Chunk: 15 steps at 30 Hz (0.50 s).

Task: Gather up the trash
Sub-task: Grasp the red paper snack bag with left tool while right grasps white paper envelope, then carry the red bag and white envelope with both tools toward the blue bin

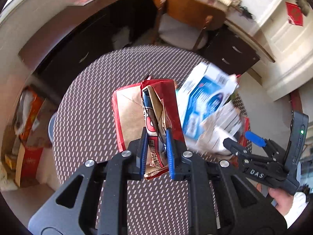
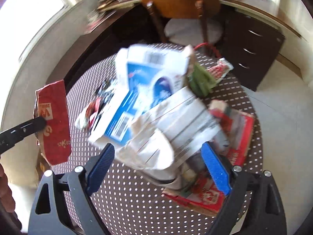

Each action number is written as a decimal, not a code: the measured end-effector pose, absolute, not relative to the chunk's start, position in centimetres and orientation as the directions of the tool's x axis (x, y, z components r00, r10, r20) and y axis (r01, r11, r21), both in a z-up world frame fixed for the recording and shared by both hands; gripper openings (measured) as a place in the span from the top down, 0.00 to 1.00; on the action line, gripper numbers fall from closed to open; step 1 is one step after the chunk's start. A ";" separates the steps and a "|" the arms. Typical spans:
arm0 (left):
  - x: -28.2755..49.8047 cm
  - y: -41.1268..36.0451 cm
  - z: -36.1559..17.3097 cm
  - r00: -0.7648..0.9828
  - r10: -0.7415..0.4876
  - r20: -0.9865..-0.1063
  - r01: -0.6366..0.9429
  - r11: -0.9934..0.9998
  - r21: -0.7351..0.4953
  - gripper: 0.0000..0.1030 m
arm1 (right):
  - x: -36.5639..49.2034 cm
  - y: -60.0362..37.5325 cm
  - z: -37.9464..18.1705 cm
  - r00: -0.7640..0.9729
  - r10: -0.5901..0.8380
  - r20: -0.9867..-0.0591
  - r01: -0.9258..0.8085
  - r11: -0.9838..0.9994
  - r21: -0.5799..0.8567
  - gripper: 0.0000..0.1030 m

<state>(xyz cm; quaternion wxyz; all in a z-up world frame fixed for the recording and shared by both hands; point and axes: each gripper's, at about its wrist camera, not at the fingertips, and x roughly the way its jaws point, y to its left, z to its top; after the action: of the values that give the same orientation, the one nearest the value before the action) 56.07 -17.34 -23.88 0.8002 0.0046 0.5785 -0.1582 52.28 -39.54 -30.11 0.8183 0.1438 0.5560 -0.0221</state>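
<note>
Left claw [image 1: 156, 137] clamped on red paper bag [image 1: 156, 105], held above table [image 1: 88, 98]; right claw [image 2: 156, 166] spread wide around white-blue carton pile [image 2: 152, 98], gripping nothing; risk: loose pile slides off table edge, bag mouth collapses.

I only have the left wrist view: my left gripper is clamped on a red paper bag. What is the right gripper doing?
Observer: The right gripper is open, its jaws on either side of a crumpled white paper.
Operator: Anything lying under that paper?
Observer: Yes, a flat red package on the table.
Operator: What else is behind the pile?
Observer: A green wad by the blue and white box.
</note>
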 end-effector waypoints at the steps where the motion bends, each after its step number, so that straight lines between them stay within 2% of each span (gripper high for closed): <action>1: 55.9 -16.7 -24.4 0.269 -0.244 -0.932 0.242 0.953 -0.180 0.83 | 52.3 -39.3 -30.6 0.364 0.119 -0.924 0.196 0.960 0.201 0.14; 3: 55.4 -15.6 -25.2 0.241 -0.240 -0.940 0.220 0.957 -0.188 0.83 | 52.5 -39.4 -31.6 0.339 0.110 -0.934 0.225 0.955 0.194 0.17; 4: 55.2 -15.3 -25.5 0.234 -0.239 -0.942 0.212 0.958 -0.190 0.83 | 52.6 -39.5 -32.2 0.326 0.113 -0.938 0.231 0.953 0.196 0.28; 7: 54.6 -14.7 -25.7 0.228 -0.247 -0.942 0.209 0.957 -0.201 0.83 | 53.0 -40.0 -33.5 0.281 0.167 -0.945 0.253 0.937 0.241 0.51; 9: 54.5 -14.7 -25.5 0.234 -0.249 -0.940 0.215 0.956 -0.200 0.83 | 53.0 -40.2 -34.1 0.270 0.200 -0.942 0.263 0.925 0.273 0.55; 11: 54.4 -14.6 -25.2 0.237 -0.257 -0.937 0.217 0.954 -0.207 0.83 | 53.0 -40.3 -33.7 0.280 0.224 -0.934 0.254 0.921 0.296 0.68; 13: 54.3 -14.5 -24.8 0.243 -0.260 -0.935 0.221 0.953 -0.208 0.83 | 53.0 -40.6 -33.1 0.283 0.268 -0.921 0.254 0.905 0.342 0.91; 15: 54.2 -14.3 -24.5 0.249 -0.267 -0.931 0.219 0.952 -0.214 0.83 | 52.9 -40.6 -32.5 0.286 0.297 -0.911 0.247 0.896 0.369 0.94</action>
<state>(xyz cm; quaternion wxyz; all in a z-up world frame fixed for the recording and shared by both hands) 54.18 -14.33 -24.46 0.7899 -0.0202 0.5934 -0.1536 52.87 -40.57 -32.45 0.7690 0.2275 0.5971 0.0162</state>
